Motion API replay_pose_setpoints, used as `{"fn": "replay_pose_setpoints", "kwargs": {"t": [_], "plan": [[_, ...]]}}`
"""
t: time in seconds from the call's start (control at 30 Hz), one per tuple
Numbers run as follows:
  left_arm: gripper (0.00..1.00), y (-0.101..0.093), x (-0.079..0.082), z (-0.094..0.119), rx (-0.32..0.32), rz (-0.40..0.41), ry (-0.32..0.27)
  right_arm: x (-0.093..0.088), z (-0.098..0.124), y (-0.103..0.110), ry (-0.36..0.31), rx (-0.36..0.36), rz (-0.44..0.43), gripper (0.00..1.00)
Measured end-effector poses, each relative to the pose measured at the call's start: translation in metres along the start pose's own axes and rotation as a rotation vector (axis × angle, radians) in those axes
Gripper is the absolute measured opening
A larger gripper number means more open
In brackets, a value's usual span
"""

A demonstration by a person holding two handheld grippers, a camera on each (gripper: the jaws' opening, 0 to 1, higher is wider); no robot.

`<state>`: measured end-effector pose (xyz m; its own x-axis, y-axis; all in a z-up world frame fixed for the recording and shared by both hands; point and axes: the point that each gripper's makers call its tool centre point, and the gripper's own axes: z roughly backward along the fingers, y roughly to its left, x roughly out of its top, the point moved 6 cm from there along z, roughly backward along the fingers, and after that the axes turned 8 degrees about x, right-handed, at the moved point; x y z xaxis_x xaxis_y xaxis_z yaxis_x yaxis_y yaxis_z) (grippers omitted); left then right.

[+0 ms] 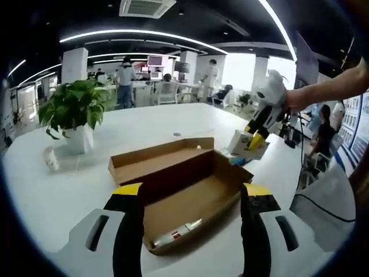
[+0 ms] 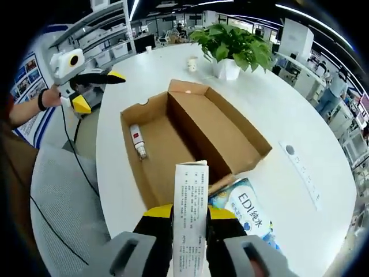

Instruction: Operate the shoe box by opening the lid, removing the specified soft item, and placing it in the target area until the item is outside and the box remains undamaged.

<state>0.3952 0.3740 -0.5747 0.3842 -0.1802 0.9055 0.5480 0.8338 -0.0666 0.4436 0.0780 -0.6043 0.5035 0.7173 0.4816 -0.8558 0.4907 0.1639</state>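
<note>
The brown cardboard shoe box [image 1: 173,173] lies open on the white table, its lid folded back. A small white tube [image 1: 173,235] rests on its floor. My left gripper [image 1: 193,193] hovers open at the box's near end, nothing between its jaws. My right gripper [image 2: 190,214] is shut on a white printed soft pack [image 2: 191,184], held upright above the table beside the shoe box [image 2: 190,135]. The same pack [image 1: 242,144] hangs from the right gripper [image 1: 255,141] past the box's far right corner. The tube [image 2: 138,141] lies near the box's left wall. The left gripper [image 2: 98,90] is open at upper left.
A blue-and-white EDI pack [image 2: 245,210] lies on the table against the box. A potted plant [image 1: 72,107] and a small cup [image 1: 51,158] stand at the left. A grey strip [image 2: 300,164] lies on the table. People and desks fill the background.
</note>
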Motion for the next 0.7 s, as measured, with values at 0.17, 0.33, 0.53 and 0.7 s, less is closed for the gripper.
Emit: {"fn": "replay_pose_setpoints", "kwargs": {"t": [0.17, 0.33, 0.53, 0.7], "plan": [[0.67, -0.007, 0.002, -0.002, -0.015, -0.01, 0.005, -0.022, 0.001, -0.004, 0.022, 0.001, -0.032, 0.16], [0.67, -0.014, 0.0, -0.004, -0.025, -0.016, 0.015, -0.042, 0.002, -0.003, 0.017, -0.006, -0.068, 0.16], [0.67, -0.016, -0.005, -0.007, -0.034, -0.02, 0.034, -0.069, -0.002, 0.002, 0.045, -0.003, -0.097, 0.16], [0.67, -0.018, -0.004, -0.009, -0.042, -0.023, 0.039, -0.085, 0.001, -0.001, 0.063, -0.014, -0.101, 0.16]]}}
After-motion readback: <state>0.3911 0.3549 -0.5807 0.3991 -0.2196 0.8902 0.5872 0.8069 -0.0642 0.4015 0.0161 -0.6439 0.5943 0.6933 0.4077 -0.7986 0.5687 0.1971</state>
